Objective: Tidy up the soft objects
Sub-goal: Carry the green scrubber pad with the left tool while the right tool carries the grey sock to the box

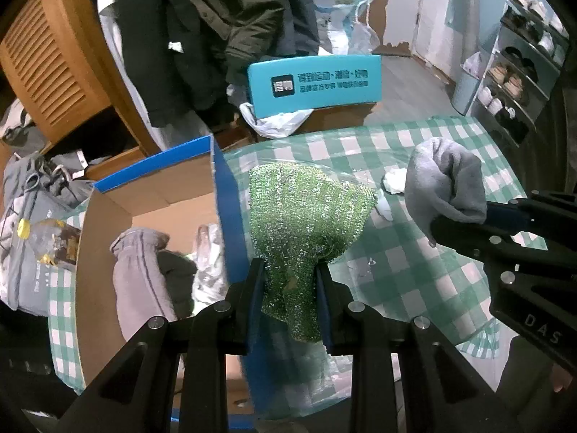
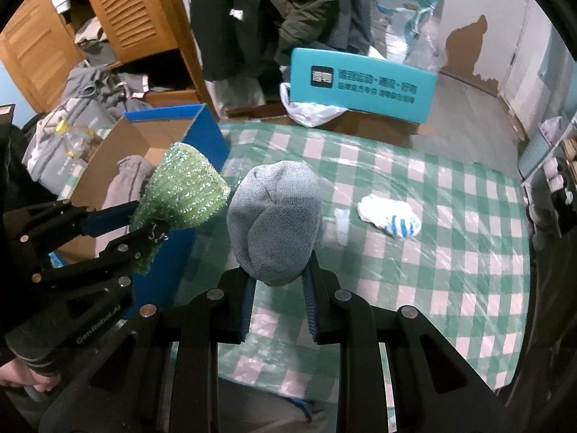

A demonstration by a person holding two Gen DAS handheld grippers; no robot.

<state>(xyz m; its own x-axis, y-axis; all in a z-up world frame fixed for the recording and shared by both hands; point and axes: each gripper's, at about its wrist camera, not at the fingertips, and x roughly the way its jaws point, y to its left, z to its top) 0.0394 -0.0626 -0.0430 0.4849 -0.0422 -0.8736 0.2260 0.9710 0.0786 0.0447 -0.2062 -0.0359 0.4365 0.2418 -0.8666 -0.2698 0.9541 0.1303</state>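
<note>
My left gripper (image 1: pixel 290 274) is shut on a sparkly green cloth (image 1: pixel 306 213), held in the air just right of the blue-sided cardboard box (image 1: pixel 220 195). The same green cloth (image 2: pixel 180 191) and left gripper (image 2: pixel 144 223) show at the left of the right wrist view. My right gripper (image 2: pixel 277 270) is shut on a bunched grey sock (image 2: pixel 276 216) above the checked tablecloth (image 2: pixel 414 252). In the left wrist view that grey sock (image 1: pixel 443 180) and the right gripper (image 1: pixel 465 222) sit at the right. A white and blue striped sock (image 2: pixel 391 216) lies on the table.
Inside the box lie a grey garment (image 1: pixel 139 274) and crumpled plastic (image 1: pixel 207 252). A teal box (image 2: pixel 360 84) and a white plastic bag (image 2: pixel 310 108) stand past the table's far edge. Hanging coats (image 2: pixel 274 11), a wooden cupboard (image 2: pixel 119 18) and a shoe rack (image 1: pixel 523 68) surround the table.
</note>
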